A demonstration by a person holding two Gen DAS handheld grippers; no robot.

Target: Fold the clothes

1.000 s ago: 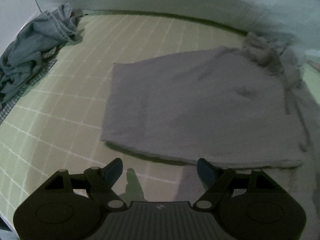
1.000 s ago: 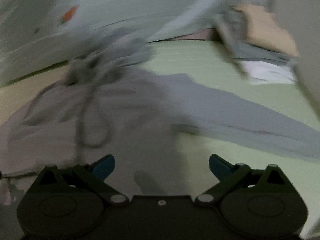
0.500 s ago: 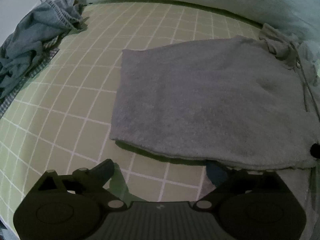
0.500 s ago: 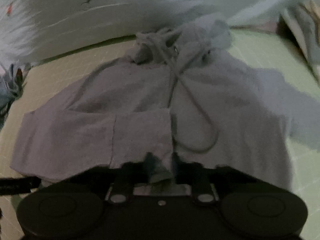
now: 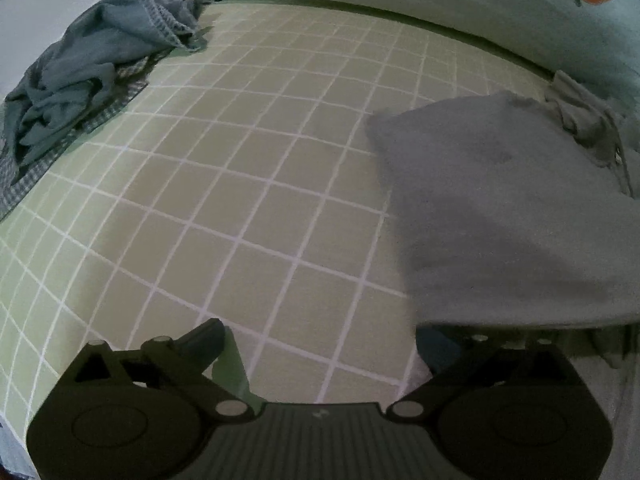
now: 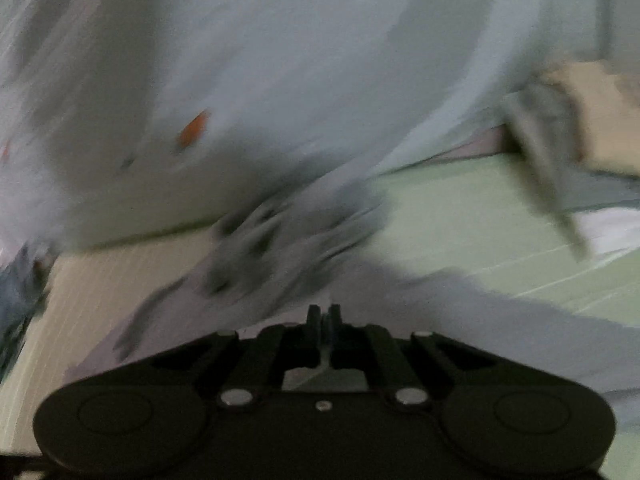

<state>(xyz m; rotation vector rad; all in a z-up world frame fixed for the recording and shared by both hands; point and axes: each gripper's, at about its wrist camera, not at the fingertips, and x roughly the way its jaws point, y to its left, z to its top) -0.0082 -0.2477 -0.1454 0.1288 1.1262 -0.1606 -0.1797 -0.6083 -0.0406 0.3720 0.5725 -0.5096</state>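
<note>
A grey hoodie (image 5: pixel 500 208) lies on the green checked bed sheet (image 5: pixel 248 184), at the right of the left wrist view. My left gripper (image 5: pixel 320 340) is open; its right finger sits under the hoodie's lifted near edge, its left finger (image 5: pixel 204 336) over bare sheet. In the blurred right wrist view the hoodie (image 6: pixel 280 240) with its hood and drawstrings lies ahead. My right gripper (image 6: pixel 324 316) has its fingers pressed together; grey fabric seems pinched there, but blur hides the grip.
A heap of blue-grey clothes (image 5: pixel 88 72) lies at the far left on the sheet. A pale duvet with carrot print (image 5: pixel 480 12) runs along the back. Folded beige and white items (image 6: pixel 600 128) sit at the right.
The hoodie's near edge has lifted and the garment has shifted right in the left view. The right gripper, shut half a second ago, has swung up fast with its view tilting toward the duvet.
</note>
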